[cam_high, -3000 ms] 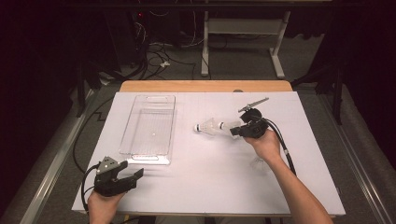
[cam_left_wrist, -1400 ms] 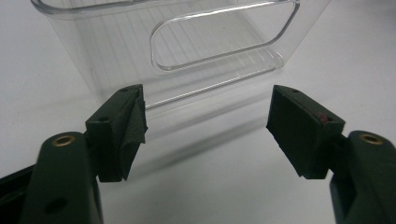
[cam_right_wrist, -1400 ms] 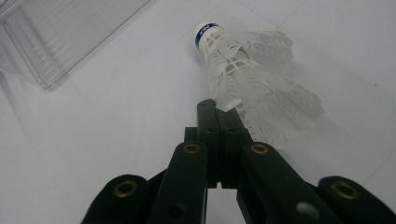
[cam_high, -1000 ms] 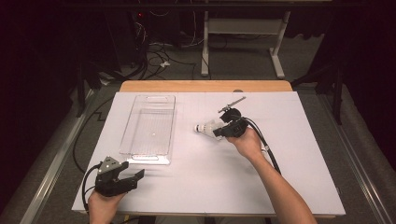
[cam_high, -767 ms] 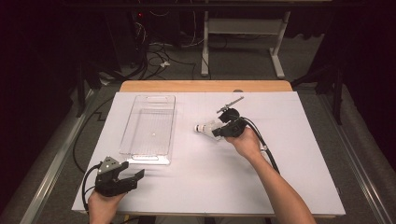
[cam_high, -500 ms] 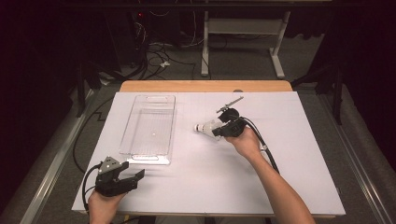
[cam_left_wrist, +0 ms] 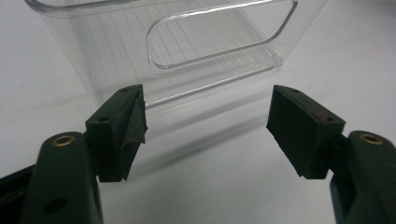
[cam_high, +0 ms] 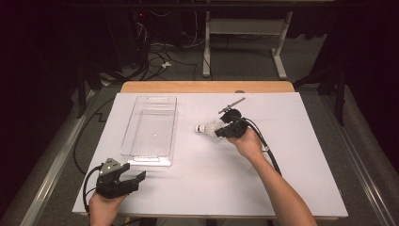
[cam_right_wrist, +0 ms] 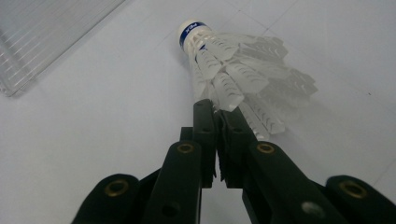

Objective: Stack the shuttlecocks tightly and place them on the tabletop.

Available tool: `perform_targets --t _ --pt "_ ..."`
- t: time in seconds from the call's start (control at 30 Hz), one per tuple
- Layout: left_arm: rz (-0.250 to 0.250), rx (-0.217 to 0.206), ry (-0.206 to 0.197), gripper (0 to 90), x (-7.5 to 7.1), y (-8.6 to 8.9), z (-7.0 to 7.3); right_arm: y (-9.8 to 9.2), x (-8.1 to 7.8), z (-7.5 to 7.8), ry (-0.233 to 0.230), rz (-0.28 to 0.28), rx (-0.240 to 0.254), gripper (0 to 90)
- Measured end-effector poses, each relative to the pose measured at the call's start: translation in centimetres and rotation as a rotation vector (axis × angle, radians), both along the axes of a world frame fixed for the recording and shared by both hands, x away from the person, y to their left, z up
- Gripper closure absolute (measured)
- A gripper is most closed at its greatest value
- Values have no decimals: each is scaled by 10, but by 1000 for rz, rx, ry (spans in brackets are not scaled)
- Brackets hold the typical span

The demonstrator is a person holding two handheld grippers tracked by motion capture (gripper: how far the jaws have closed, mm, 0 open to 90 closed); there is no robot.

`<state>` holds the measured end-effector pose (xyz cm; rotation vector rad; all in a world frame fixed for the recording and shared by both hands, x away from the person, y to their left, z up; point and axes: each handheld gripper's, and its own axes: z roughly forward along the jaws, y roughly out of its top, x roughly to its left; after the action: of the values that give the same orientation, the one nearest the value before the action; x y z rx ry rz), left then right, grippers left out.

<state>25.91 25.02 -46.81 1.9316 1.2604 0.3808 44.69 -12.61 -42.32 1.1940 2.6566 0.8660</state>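
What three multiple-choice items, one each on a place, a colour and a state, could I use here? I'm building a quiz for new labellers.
1. Where does the shuttlecock lie?
A. inside the clear tray
B. on the white table to the right of the clear tray
C. by the left gripper

2. What colour is the band on its cork?
A. red
B. green
C. blue

3. How is the left gripper?
A. open, with nothing held
B. shut on the tray
C. shut on the shuttlecock

Answers: B, it lies on the table beside the clear tray; C, the right gripper view shows blue; A, its jaws stand wide apart.
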Motion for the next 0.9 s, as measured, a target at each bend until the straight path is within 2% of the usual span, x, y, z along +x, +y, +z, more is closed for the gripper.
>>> perform_targets --t 0.13,0.17,0.3,0.53,0.7,0.9 --pt "0 2 0 292 0 0 0 0 -1 0 4 -11 5 864" --pt "0 2 0 292 0 0 0 -1 1 -1 -16 17 2 862" --pt "0 2 0 292 0 0 0 -1 1 -1 -11 13 -2 834" --pt "1 3 -2 292 0 0 0 -3 1 0 -32 14 -7 787" --pt "-1 16 -5 293 -1 -1 0 -4 0 1 -33 16 -11 762" --pt "-2 17 -6 292 -1 -1 1 -6 0 1 -27 -5 -2 717"
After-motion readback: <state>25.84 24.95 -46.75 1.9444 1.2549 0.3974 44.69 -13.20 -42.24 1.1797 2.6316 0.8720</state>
